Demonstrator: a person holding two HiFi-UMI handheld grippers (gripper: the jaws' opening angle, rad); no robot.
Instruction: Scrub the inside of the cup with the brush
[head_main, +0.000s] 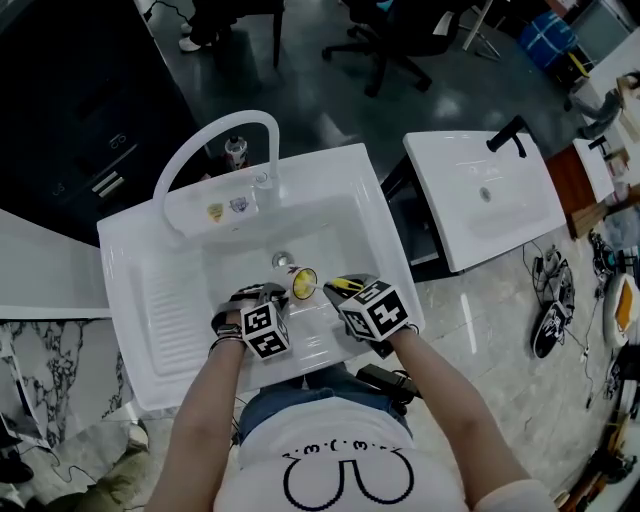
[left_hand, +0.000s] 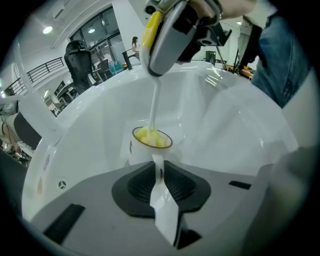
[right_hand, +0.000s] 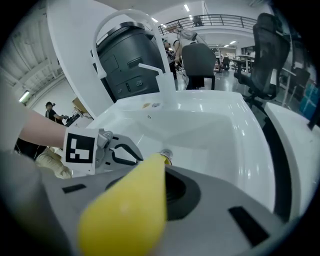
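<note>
White, probably light, stiff and slippery, the cup (left_hand: 151, 144) is sitting in the sink (head_main: 352, 215), the left tool (left_hand: 160, 175) pinching its thin handle (left_hand: 157, 162), the right tool (right_hand: 164, 167) gripping the yellow-handled brush (right_hand: 127, 210) dipping inside

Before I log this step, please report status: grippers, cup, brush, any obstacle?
Status: left gripper shut on cup by its handle. The right gripper shut on brush. Brush head inside cup, within sink. No obstacle seen.
</note>
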